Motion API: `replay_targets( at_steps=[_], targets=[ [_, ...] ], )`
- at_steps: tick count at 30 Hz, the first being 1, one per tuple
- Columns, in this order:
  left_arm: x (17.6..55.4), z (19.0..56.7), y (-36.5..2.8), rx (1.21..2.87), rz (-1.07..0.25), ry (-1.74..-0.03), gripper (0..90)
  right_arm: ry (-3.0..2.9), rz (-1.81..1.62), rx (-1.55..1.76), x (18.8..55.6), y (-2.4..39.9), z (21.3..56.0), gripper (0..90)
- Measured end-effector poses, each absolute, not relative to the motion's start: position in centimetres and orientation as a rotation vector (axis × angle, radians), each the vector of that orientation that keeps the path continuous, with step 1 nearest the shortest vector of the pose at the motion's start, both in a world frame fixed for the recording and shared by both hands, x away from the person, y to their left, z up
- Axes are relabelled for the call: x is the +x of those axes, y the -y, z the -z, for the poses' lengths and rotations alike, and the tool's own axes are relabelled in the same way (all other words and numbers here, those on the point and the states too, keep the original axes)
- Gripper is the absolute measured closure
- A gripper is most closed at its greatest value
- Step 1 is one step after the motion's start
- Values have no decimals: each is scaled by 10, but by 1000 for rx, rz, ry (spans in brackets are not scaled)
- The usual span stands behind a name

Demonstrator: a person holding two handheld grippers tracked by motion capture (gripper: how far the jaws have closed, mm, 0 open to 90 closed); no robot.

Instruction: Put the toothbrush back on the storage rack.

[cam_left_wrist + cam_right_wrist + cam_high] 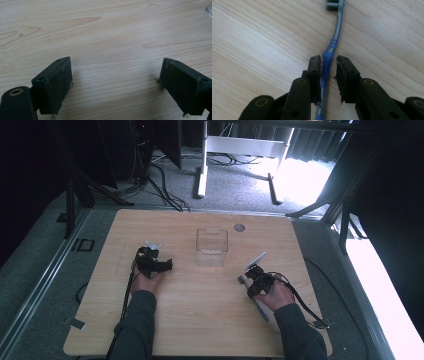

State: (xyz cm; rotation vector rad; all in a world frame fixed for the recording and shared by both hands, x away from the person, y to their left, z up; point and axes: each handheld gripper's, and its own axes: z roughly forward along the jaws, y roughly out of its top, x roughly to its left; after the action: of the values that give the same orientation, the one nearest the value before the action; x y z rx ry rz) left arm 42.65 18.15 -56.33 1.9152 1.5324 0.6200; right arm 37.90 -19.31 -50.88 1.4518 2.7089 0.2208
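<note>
Lying flat on the wooden table (200,320), a blue-and-grey toothbrush (329,53) runs straight between the jaws of the right gripper (329,72). Its blue grip section sits in the gap, the grey neck curves away beyond the tips, and the head is at the top edge of the right gripper view. The left-hand jaw looks to be against the handle while a sliver of daylight remains on the other side — the jaws are narrow but not pressed together on it, so the brush rests on the wood rather than being clamped. From the high view the toothbrush (252,295) lies at the table's right, under the right gripper (256,279).

Over on the left, the left gripper (152,262) rests low above the table, its jaws spread wide apart with bare wood between them — nothing held. A clear plastic box (212,247) stands upright near the table's middle, between the two hands and farther from the person.
</note>
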Motion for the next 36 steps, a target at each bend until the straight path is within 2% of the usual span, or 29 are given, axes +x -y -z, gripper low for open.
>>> replay_targets(
  at_steps=[23,36],
  targets=[
    [427,563,-181,1915,-620,-1533,114,-2722,-199,1452,379,193,517,740],
    [427,563,-181,1915,-620,-1533,113,-2723,-195,1453,379,193,516,783]
  ],
)
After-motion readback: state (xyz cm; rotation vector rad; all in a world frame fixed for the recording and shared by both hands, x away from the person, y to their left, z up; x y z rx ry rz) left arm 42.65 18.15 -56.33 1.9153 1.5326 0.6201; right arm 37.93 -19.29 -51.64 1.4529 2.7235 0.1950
